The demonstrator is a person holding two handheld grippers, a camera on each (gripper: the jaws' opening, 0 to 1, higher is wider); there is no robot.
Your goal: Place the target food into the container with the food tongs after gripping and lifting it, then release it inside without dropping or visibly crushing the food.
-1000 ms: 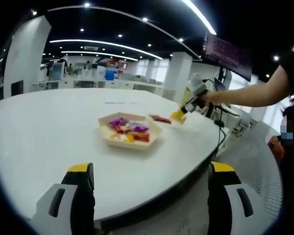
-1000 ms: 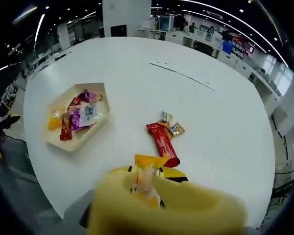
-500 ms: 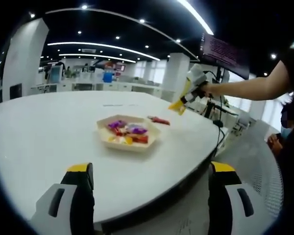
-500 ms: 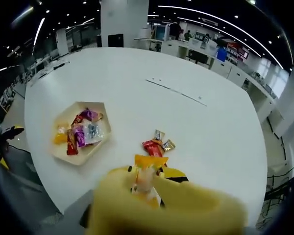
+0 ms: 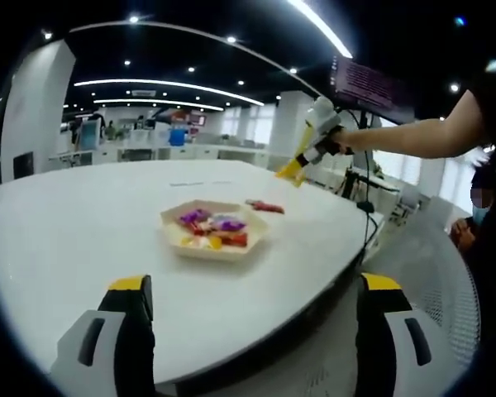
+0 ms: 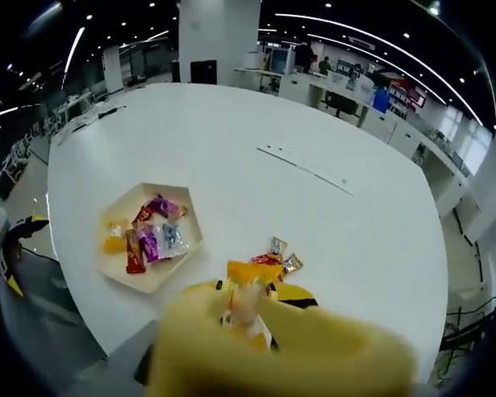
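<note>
Hanging high above the white round tabletop (image 6: pixel 331 132), the right gripper (image 5: pixel 302 165) clamps yellow food tongs (image 6: pixel 256 327) on a yellow-wrapped snack (image 6: pixel 250 273), with the hexagonal cream tray (image 6: pixel 116 269) down toward the table's near edge, closer to the spread-jawed left gripper (image 5: pixel 248 285).

We count one hexagonal tray (image 6: pixel 113 274) on one white table (image 6: pixel 256 124), roughly five wrapped snacks (image 6: pixel 153 240) in it, maybe more. At the tray's 3 o'clock, three loose wrappers (image 6: pixel 277 256) lie on the table. One yellow-wrapped snack (image 6: pixel 248 285) sits in the tongs.
</note>
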